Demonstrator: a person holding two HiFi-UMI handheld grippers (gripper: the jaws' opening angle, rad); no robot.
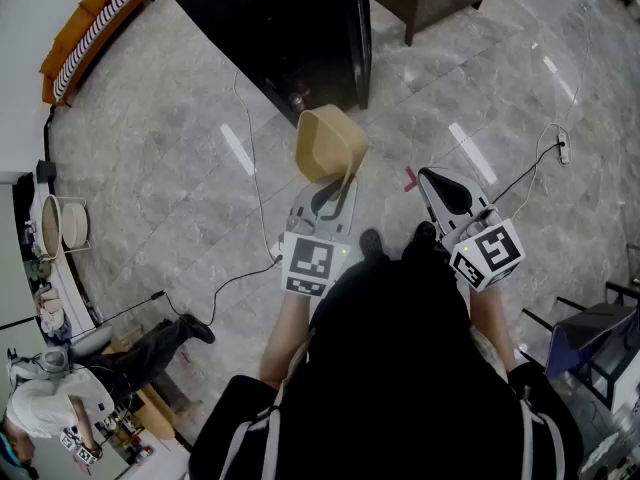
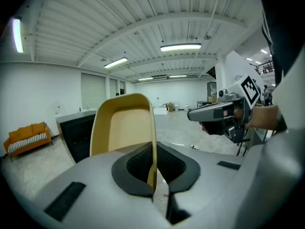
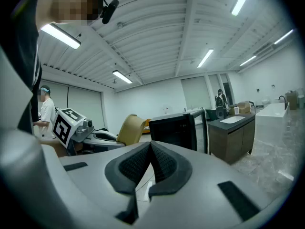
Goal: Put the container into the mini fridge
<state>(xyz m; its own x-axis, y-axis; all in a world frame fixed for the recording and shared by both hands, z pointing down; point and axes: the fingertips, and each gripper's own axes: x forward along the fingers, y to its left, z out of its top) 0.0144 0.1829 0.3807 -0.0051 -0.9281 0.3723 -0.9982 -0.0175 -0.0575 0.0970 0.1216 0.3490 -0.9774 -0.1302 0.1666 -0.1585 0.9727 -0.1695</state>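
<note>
Tan container (image 1: 330, 143) aloft, just short of black fridge (image 1: 285, 28). My left gripper (image 2: 153, 168) fingers pinch its thin wall, the only purchase, I judge. Right gripper (image 3: 150, 159) fingers closed, empty, kept spare.

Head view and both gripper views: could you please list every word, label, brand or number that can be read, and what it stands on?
No readable text in any view.
The left marker cube and the right marker cube: black-and-white square patterns only, no letters or numbers.
The container: plain tan, no label.
The mini fridge: black, no brand shows.
</note>
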